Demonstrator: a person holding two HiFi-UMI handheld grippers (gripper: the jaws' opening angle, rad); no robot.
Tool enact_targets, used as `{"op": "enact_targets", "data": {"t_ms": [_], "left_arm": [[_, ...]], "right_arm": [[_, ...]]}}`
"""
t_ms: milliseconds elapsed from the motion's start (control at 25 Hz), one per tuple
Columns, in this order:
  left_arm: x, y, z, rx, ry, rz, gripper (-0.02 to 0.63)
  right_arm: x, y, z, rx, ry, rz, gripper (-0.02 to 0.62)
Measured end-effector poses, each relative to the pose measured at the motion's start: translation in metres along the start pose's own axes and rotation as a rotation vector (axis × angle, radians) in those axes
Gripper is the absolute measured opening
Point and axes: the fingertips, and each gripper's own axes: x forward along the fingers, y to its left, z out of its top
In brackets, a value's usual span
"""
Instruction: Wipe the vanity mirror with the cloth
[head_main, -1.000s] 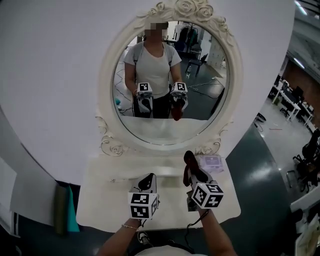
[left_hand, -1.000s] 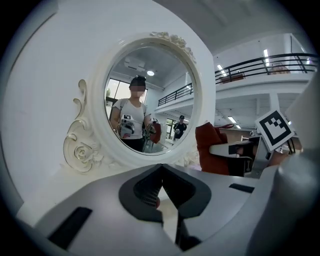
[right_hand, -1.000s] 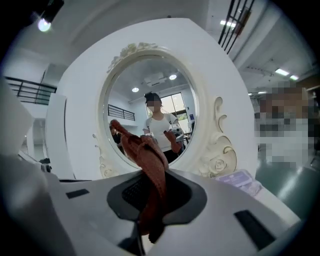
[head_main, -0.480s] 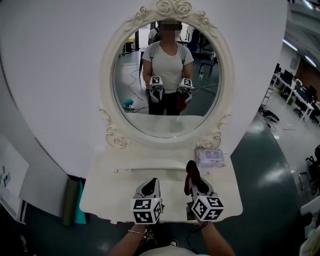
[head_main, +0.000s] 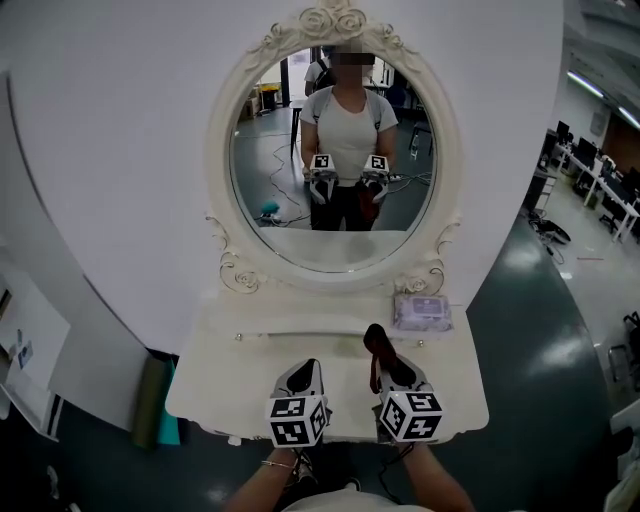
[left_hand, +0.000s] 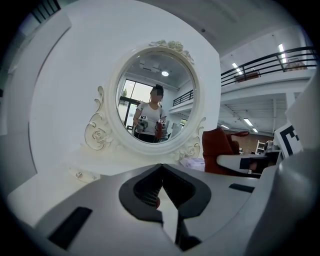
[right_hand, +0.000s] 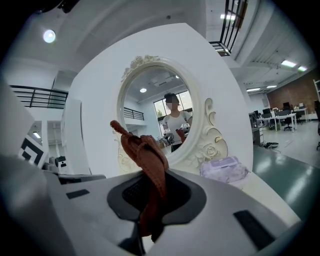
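Note:
An oval vanity mirror (head_main: 335, 165) in an ornate cream frame stands at the back of a white vanity table (head_main: 230, 375); it also shows in the left gripper view as mirror (left_hand: 155, 97) and in the right gripper view as mirror (right_hand: 160, 112). My right gripper (head_main: 383, 352) is shut on a reddish-brown cloth (right_hand: 147, 165), which sticks up from its jaws over the tabletop, short of the glass. The cloth (head_main: 378, 345) shows in the head view too. My left gripper (head_main: 300, 372) hovers beside it, jaws shut and empty.
A pack of wipes (head_main: 422, 311) lies at the table's back right, below the frame. A green and dark object (head_main: 155, 400) leans by the table's left side on the floor. Office desks (head_main: 605, 190) stand far right.
The head view has shifted so the mirror and table sit more centred. Both grippers stay low over the table's front, the right one still holding the cloth.

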Motion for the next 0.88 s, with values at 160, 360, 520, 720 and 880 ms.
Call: {"op": "enact_targets", "data": {"t_ms": [160, 360, 520, 720, 880], "left_arm": [[0.003, -0.001, -0.001, -0.008, 0.003, -0.004, 0.011], [0.005, 0.002, 0.003, -0.007, 0.003, -0.009, 0.011], [0.007, 0.004, 0.006, 0.002, 0.005, -0.015, 0.011], [0.010, 0.008, 0.008, 0.009, 0.006, -0.016, 0.011], [0.014, 0.014, 0.009, 0.009, 0.010, -0.016, 0.011]], "right_arm": [[-0.001, -0.003, 0.002, 0.003, -0.002, -0.005, 0.061], [0.001, -0.001, 0.003, -0.008, 0.000, -0.004, 0.061], [0.006, 0.002, 0.003, -0.016, 0.007, 0.000, 0.060], [0.014, 0.007, 0.003, -0.035, 0.020, 0.010, 0.060], [0.020, 0.009, 0.006, -0.029, 0.012, 0.014, 0.060]]}}
